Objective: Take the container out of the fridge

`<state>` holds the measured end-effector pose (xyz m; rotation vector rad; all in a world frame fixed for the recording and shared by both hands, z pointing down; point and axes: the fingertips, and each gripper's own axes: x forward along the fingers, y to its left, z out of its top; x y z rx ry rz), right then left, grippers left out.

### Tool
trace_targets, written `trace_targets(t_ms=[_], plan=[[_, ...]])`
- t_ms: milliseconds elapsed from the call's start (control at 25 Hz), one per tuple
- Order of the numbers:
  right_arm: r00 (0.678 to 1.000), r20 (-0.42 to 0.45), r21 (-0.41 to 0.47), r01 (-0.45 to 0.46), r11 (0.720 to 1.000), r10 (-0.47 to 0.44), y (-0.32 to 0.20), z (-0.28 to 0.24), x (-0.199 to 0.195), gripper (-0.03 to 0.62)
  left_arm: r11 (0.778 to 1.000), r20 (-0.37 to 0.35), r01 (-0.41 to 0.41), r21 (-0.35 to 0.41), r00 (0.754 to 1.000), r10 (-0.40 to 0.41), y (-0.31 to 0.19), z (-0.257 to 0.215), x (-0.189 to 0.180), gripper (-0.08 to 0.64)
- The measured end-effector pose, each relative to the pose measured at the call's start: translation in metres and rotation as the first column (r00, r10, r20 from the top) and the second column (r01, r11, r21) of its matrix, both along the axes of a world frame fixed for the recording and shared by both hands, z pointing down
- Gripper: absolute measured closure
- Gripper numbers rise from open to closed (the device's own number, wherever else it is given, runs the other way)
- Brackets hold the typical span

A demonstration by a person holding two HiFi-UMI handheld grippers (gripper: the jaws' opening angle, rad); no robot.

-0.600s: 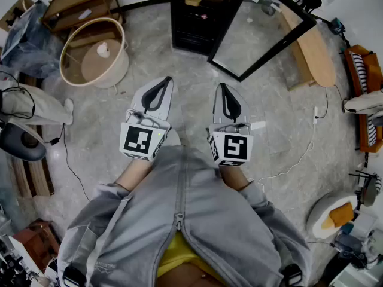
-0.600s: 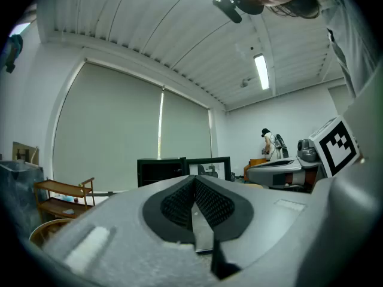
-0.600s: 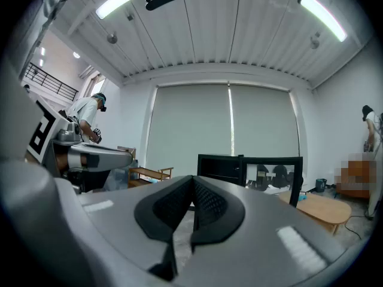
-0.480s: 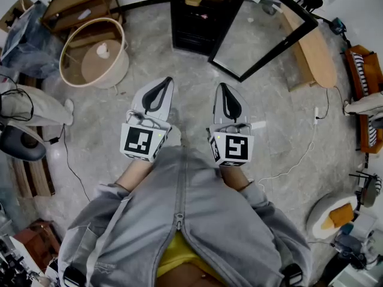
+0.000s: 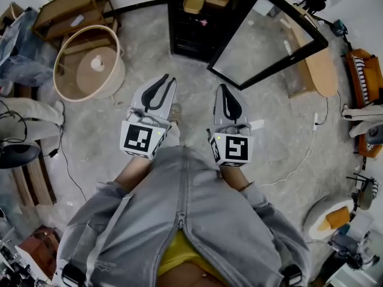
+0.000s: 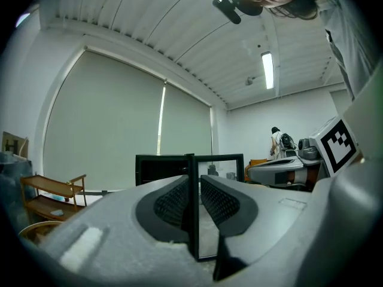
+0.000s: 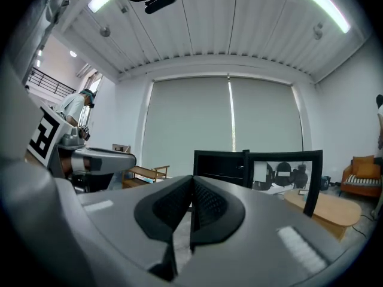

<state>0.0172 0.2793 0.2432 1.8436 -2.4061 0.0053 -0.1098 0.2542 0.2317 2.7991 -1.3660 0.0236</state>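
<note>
A black fridge (image 5: pixel 191 28) stands ahead on the floor with its glass door (image 5: pixel 269 34) swung open to the right. Two tan-lidded containers (image 5: pixel 194 2) sit side by side on its top shelf. I hold both grippers level in front of my chest, well short of the fridge and pointing toward it. My left gripper (image 5: pixel 166 78) is empty, its jaws drawn together with only a thin slit between the pads (image 6: pixel 179 199). My right gripper (image 5: pixel 222 86) is shut and empty. The fridge (image 6: pixel 158 169) shows past the left jaws and also past the right ones (image 7: pixel 218 163).
A round wooden tub (image 5: pixel 90 61) and a low wooden shelf (image 5: pixel 66 11) stand at the left. A wooden table (image 5: pixel 314 55) stands right of the door, with a white cable (image 5: pixel 287 169) on the floor. A person (image 6: pixel 278 142) stands far off.
The head view has shifted a little: the tub and shelf have slid left and the fridge sits slightly nearer. Both grippers keep their pose and their jaws look the same.
</note>
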Motion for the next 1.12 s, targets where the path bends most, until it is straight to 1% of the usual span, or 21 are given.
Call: trace_targets(t_ms=[120,240,320,440,560,800,840,1000,1120], plan=[[1.000,-0.007,-0.013,-0.010,1.000,0.010,-0.040,0.005,-0.002,0.592,1.000,0.006,-0.015,-0.007,1.000,0.015,-0.044,0.006,0.000,0.448],[1.000,-0.017,-0.027,-0.021,0.999,0.020,-0.079,0.011,-0.006,0.592,0.999,0.013,-0.037,-0.016,0.999,0.037,-0.088,0.014,-0.001,0.445],[0.999,-0.013,-0.032,-0.031,0.999,0.031,-0.103,0.015,-0.006,0.592,0.998,0.016,-0.056,-0.019,0.998,0.056,-0.114,0.018,0.001,0.430],[0.999,-0.006,-0.040,-0.053,0.998,0.053,-0.134,0.020,-0.003,0.592,0.995,0.012,-0.093,-0.025,0.996,0.093,-0.147,0.023,0.006,0.426],[0.997,-0.008,-0.051,-0.078,0.996,0.078,-0.161,0.025,-0.001,0.592,0.991,0.011,-0.125,-0.039,0.992,0.125,-0.177,0.030,0.010,0.396],[0.995,-0.010,-0.054,-0.095,0.994,0.094,-0.190,0.028,0.001,0.592,0.987,-0.005,-0.152,-0.056,0.988,0.152,-0.212,0.038,0.015,0.394],[0.995,-0.011,-0.060,-0.097,0.993,0.096,-0.192,0.029,0.001,0.592,0.987,-0.009,-0.152,-0.060,0.988,0.152,-0.216,0.039,0.015,0.381],[0.995,-0.024,-0.089,-0.101,0.991,0.099,-0.201,0.035,0.004,0.592,0.983,-0.022,-0.151,-0.100,0.989,0.150,-0.227,0.050,0.016,0.376],[0.994,-0.032,-0.094,-0.103,0.990,0.100,-0.212,0.039,0.008,0.592,0.982,-0.025,-0.151,-0.111,0.989,0.149,-0.237,0.057,0.019,0.376]])
